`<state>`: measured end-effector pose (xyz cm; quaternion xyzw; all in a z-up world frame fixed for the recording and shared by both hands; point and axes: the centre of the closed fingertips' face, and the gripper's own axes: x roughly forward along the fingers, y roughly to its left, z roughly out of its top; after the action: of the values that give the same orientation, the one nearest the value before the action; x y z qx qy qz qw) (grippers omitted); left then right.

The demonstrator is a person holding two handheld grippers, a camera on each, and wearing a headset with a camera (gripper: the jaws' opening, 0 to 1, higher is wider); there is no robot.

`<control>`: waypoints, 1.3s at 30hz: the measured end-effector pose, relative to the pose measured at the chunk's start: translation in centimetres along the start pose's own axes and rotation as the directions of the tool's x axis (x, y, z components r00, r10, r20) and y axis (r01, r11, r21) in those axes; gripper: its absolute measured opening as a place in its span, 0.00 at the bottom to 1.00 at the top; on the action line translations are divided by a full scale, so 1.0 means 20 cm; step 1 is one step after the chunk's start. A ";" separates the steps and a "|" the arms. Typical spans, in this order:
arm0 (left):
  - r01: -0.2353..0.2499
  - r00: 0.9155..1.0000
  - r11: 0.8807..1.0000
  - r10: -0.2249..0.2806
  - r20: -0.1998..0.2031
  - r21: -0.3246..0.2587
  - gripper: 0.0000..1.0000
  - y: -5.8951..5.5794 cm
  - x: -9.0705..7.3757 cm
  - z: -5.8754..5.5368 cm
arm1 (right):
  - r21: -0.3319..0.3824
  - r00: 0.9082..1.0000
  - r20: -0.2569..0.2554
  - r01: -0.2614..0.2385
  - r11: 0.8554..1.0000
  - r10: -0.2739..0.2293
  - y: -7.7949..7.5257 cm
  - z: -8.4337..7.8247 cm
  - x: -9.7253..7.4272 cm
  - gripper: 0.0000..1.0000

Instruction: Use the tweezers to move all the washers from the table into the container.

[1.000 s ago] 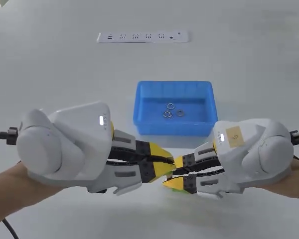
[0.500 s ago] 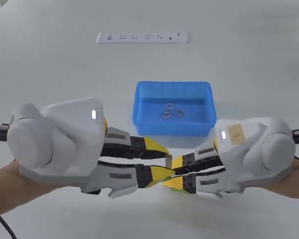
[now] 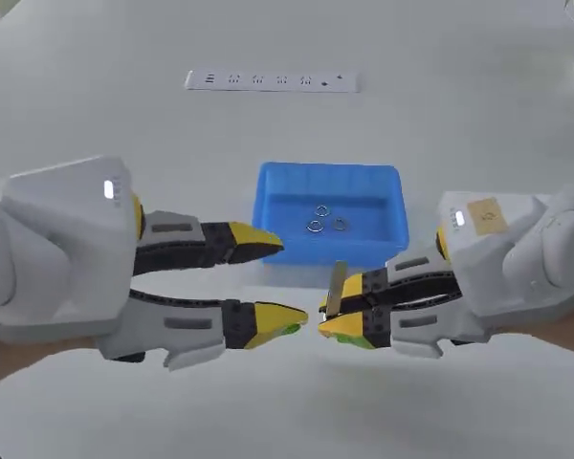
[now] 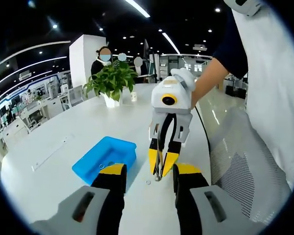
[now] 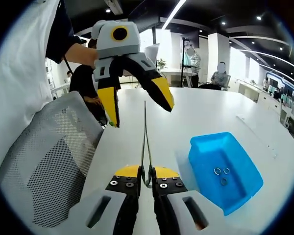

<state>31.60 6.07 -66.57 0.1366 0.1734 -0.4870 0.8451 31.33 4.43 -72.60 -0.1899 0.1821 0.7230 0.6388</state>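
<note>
Tweezers (image 5: 145, 137) are clamped in the right hand-held gripper (image 3: 327, 321); the left hand-held gripper (image 3: 289, 284) is opened. Three washers (image 3: 320, 218) are boxed, one washer (image 4: 148, 182) is left

A broad white table (image 3: 478, 115) is stretching through an open office, with a white power strip (image 3: 271, 80) lying toward its far side. A potted plant (image 4: 112, 81) is standing on it near a white pillar (image 4: 83, 54). Light strips (image 4: 137, 7) are glowing on the dark ceiling. A grey mesh chair (image 5: 44, 161) is sitting beside the table, and a person (image 5: 192, 61) is standing farther back.
</note>
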 end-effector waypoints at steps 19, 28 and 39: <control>-0.058 0.995 0.980 0.073 0.070 -0.190 0.69 0.09 -0.08 0.00 | -0.066 0.999 0.030 0.041 0.997 -0.039 -0.19 0.24 -0.14 0.09; -0.082 0.995 0.977 0.091 0.040 -0.195 0.68 0.12 -0.08 -0.07 | -0.069 0.993 0.064 0.099 0.993 -0.094 -0.41 0.33 -0.14 0.09; -0.096 0.994 0.969 0.107 0.036 -0.229 0.70 0.17 -0.07 -0.12 | -0.049 0.991 -0.010 0.132 0.990 -0.133 -0.67 0.12 -0.02 0.09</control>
<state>33.50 9.64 -67.93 0.0360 0.2005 -0.4233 0.8828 44.66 6.90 -70.62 -0.2217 0.1560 0.6819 0.6794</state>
